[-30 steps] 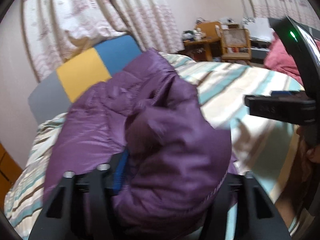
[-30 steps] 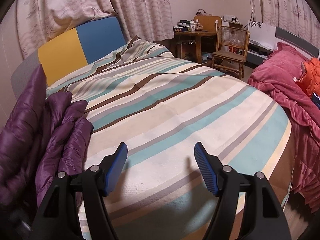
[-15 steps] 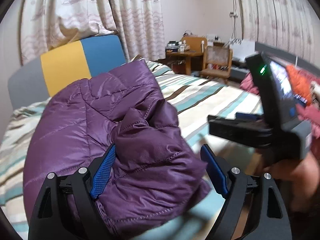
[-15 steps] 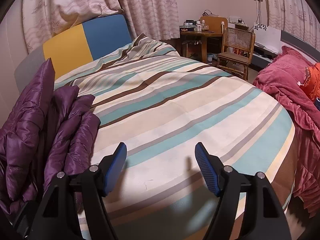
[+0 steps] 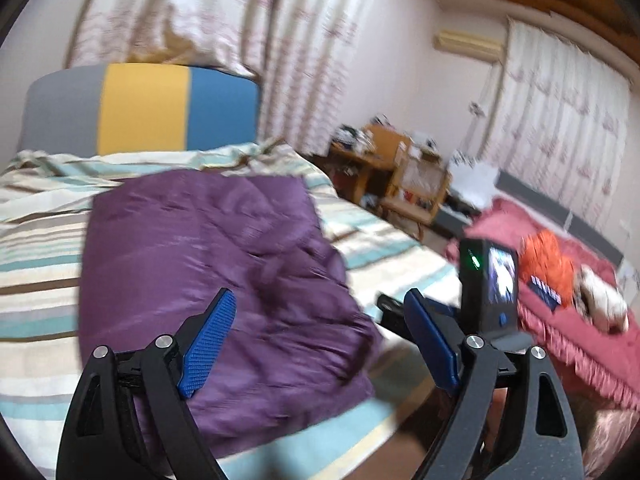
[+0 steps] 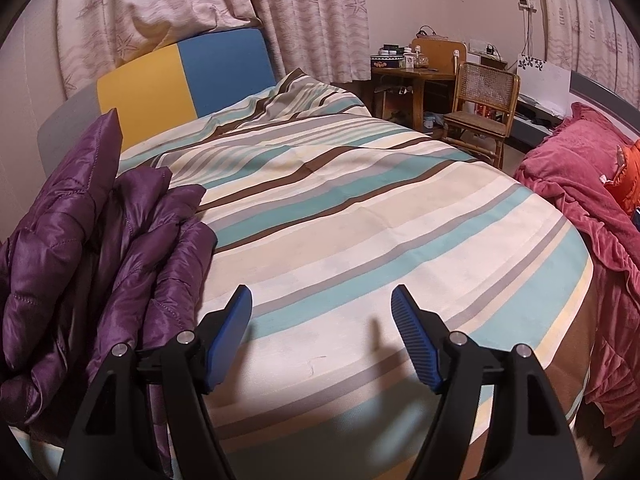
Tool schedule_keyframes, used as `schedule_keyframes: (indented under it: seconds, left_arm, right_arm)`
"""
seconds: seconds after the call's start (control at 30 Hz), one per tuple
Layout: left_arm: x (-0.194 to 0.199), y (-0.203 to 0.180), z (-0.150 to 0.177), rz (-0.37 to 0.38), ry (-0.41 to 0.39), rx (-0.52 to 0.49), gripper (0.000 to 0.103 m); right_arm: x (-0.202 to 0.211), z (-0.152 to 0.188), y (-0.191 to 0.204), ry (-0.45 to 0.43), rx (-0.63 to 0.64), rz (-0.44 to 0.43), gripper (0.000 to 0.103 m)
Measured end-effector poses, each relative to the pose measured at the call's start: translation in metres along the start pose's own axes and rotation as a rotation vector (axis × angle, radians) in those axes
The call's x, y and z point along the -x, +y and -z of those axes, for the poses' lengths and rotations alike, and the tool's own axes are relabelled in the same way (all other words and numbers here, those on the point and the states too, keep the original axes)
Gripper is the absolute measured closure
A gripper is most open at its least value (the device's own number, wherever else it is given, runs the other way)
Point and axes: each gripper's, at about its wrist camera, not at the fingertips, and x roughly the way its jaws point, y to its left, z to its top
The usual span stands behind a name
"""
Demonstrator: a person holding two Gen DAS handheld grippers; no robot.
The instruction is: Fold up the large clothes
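Observation:
A purple quilted jacket [image 5: 216,280] lies folded on the striped bed [image 5: 40,248]. In the right wrist view it shows as a bunched pile [image 6: 104,248] at the left edge of the bed [image 6: 360,216]. My left gripper [image 5: 320,320] is open and empty, raised above the jacket's near edge. My right gripper [image 6: 322,316] is open and empty over bare bedspread, to the right of the jacket. The right gripper's body with its small screen [image 5: 488,288] shows in the left wrist view, to the right of the jacket.
A grey, yellow and blue headboard [image 6: 176,76] stands at the bed's far end. A wooden table [image 6: 416,76] and a cane chair [image 6: 480,108] stand beyond the bed. A red bedspread [image 6: 580,184] with orange cloth [image 6: 630,180] lies at the right.
My left gripper has opened, let go of the jacket and pulled back and up. The jacket now lies flat on the bed. The right gripper has barely moved.

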Motion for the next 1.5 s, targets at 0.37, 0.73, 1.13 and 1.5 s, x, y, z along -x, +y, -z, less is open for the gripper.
schedule_keyframes:
  seconds: [0.37,0.73,1.13,1.5]
  left_arm:
    - [0.018,0.124,-0.007,-0.349,-0.049,0.44,0.012]
    - [0.005,0.174,-0.023,-0.463,0.03,0.503,0.011]
    - [-0.045,0.141,-0.031,-0.418,0.121,0.409,0.011]
    - [-0.085,0.106,-0.034,-0.449,0.204,0.23,0.009]
  right_arm:
    - [0.007,-0.006,0.011,-0.003,0.028,-0.033,0.031]
    - [0.055,-0.067,0.087,-0.122,0.146,-0.241,0.031]
    - [-0.004,-0.093,0.185,0.0,0.217,-0.266,0.038]
    - [-0.07,-0.064,0.135,0.046,0.226,-0.188,0.04]
